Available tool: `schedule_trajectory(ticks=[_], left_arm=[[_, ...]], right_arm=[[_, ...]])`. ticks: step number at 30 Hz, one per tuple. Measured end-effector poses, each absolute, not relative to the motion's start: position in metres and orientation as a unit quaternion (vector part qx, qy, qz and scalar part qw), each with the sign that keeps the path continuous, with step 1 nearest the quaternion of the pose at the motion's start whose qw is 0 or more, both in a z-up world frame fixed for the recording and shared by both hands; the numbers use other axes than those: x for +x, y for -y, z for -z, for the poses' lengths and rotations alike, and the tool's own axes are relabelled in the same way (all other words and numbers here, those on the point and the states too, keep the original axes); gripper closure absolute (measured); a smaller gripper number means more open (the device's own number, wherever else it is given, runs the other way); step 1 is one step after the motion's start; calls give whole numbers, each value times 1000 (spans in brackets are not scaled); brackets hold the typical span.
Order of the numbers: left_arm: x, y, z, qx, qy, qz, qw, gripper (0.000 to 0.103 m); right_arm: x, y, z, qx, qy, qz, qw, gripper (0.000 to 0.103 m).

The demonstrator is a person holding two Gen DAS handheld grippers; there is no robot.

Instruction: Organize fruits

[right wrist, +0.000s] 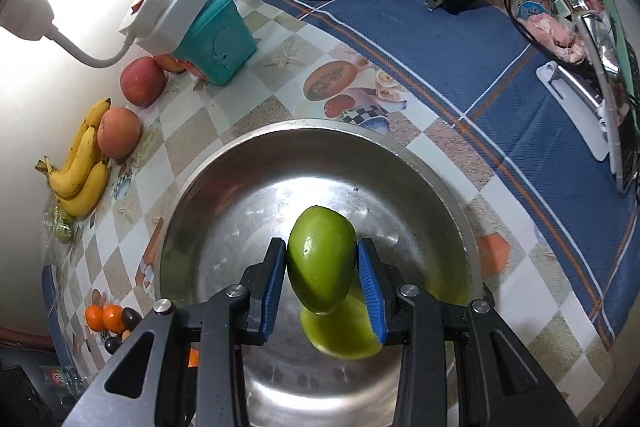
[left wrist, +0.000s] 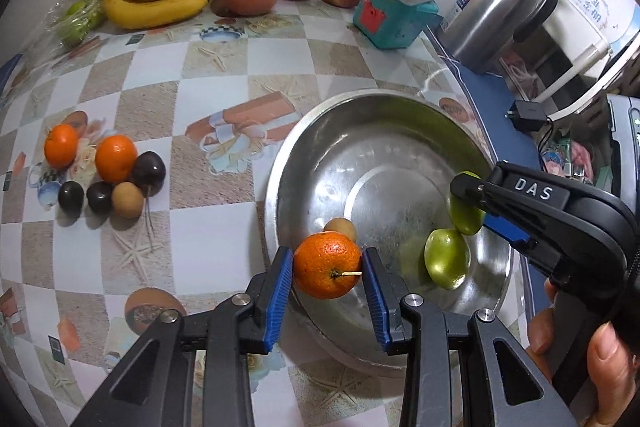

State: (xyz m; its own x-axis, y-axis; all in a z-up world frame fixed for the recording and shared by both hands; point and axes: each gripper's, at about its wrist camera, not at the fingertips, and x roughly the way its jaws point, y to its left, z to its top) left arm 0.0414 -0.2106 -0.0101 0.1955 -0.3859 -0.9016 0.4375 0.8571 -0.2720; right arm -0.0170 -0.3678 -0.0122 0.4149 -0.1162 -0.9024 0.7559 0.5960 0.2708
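right gripper (right wrist: 322,285) clamped on green fruit (right wrist: 321,259) over steel bowl (right wrist: 224,211), second green fruit (right wrist: 340,335) beneath, bananas (right wrist: 80,167) far left on counter (right wrist: 400,131)

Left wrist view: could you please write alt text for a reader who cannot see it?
The left gripper holds a small round orange tangerine between its blue-padded fingers above the wide, shiny steel bowl. On the right, the right gripper holds a smooth green fruit over the bowl, where another green fruit lies.

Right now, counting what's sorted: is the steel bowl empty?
Not empty. A green fruit and a small brown fruit lie in the steel bowl.
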Motion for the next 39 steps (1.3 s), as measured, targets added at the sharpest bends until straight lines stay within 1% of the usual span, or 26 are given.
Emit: schedule_trajectory(ticks=[9, 20, 26, 36, 39], left_arm=[[41, 217, 17, 23, -579, 272, 769, 65], [66, 216, 17, -14, -531, 271, 803, 65], [69, 224, 18, -7, -518, 276, 810, 65], [64, 226, 18, 9, -537, 271, 799, 63], [64, 225, 18, 6, -544, 271, 794, 59]], right_arm=[[-15, 367, 21, 347, -464, 281, 765, 65], [-9, 362, 24, 339, -473, 274, 766, 65], [-7, 362, 24, 336, -473, 276, 766, 65], [-4, 362, 25, 332, -481, 280, 762, 64], [-2, 361, 27, 332, -486, 277, 759, 60]])
